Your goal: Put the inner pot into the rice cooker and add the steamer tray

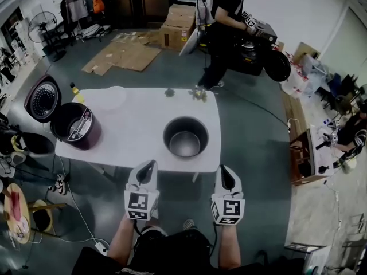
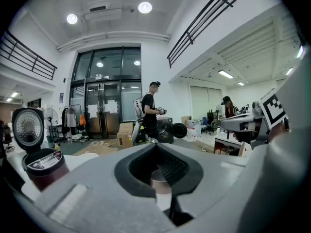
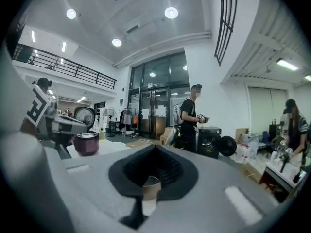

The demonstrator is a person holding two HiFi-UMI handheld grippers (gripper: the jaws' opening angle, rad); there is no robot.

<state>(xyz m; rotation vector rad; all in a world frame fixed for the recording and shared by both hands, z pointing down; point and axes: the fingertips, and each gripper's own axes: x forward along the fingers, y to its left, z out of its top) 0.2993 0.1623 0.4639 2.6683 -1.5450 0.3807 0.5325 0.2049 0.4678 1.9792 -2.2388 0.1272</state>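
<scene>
The desk [image 1: 137,119] carries the open cooker [image 1: 74,126] at its left end and the pot [image 1: 185,136] near its front edge. The pot looks like stiff, smooth metal, probably weighty and slippery, so pinching opposite sides of its rim seems best. A pale disc [image 1: 112,97], maybe the tray, barely shows against the white. The left claw [image 1: 151,164] and right claw [image 1: 224,168] are closed and empty, short of the pot.

White table [image 1: 137,128] on grey floor [image 1: 252,130]. Bore maroon rice cooker [image 1: 77,125], lid open, at left end; metal inner pot [image 1: 185,136] near front right; pale steamer tray [image 1: 112,96] and yellow bottle [image 1: 76,92] along far left.
</scene>
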